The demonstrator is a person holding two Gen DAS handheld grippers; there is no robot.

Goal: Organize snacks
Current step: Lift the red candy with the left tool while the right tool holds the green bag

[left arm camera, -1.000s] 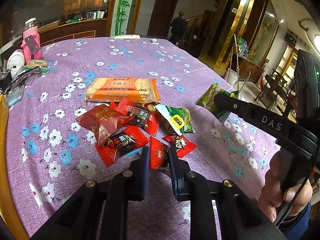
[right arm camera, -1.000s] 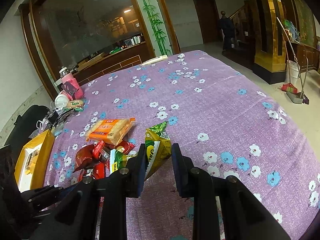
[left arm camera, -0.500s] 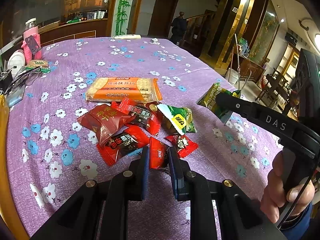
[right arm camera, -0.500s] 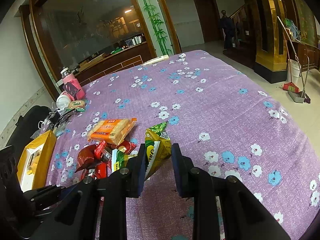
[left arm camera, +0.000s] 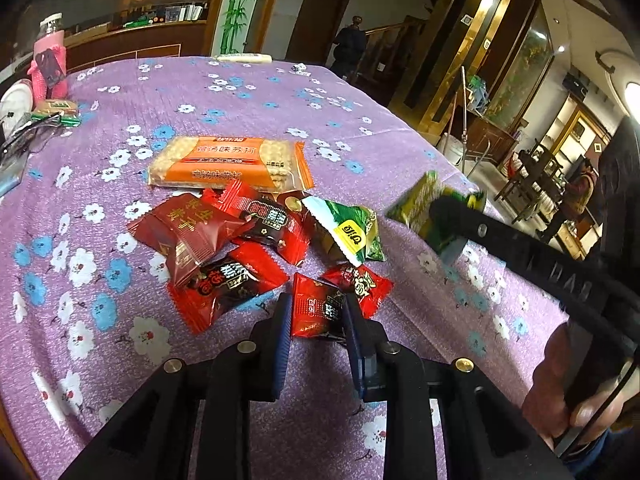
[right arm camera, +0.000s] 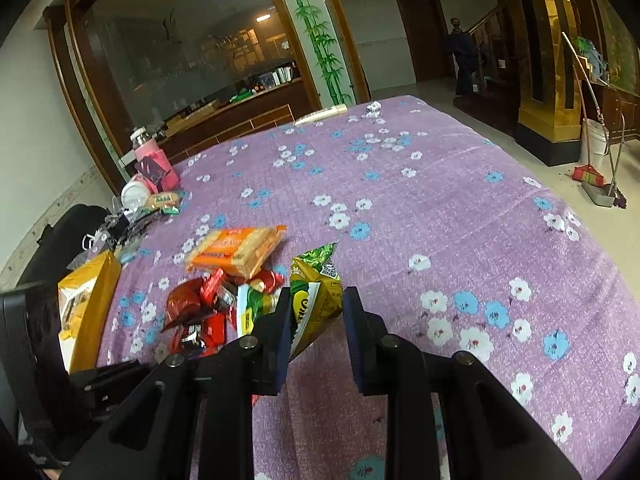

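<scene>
Snacks lie in a heap on the purple flowered tablecloth point(left arm camera: 248, 96): an orange cracker pack point(left arm camera: 228, 162), several red packets point(left arm camera: 188, 232) and a green packet point(left arm camera: 348, 232). My left gripper point(left arm camera: 318, 304) stands at the heap's near edge. Its jaws are opening, and a small red packet point(left arm camera: 316, 310) lies face up between them on the cloth. My right gripper point(right arm camera: 316, 300) is shut on a green and yellow packet point(right arm camera: 316, 292) and holds it above the cloth, right of the heap. The left wrist view shows that held packet point(left arm camera: 420, 204) in the air.
A pink bottle point(right arm camera: 154, 160), a white plate and small items crowd the table's far left. A yellow box point(right arm camera: 88, 300) sits at the left edge. A hand point(left arm camera: 560, 392) grips the right tool. A broom and dustpan point(right arm camera: 592, 178) stand on the floor at right.
The left jaws have spread, and the small red packet that they pinched on edge now lies flat and wider between them. The right gripper and its green packet have not moved.
</scene>
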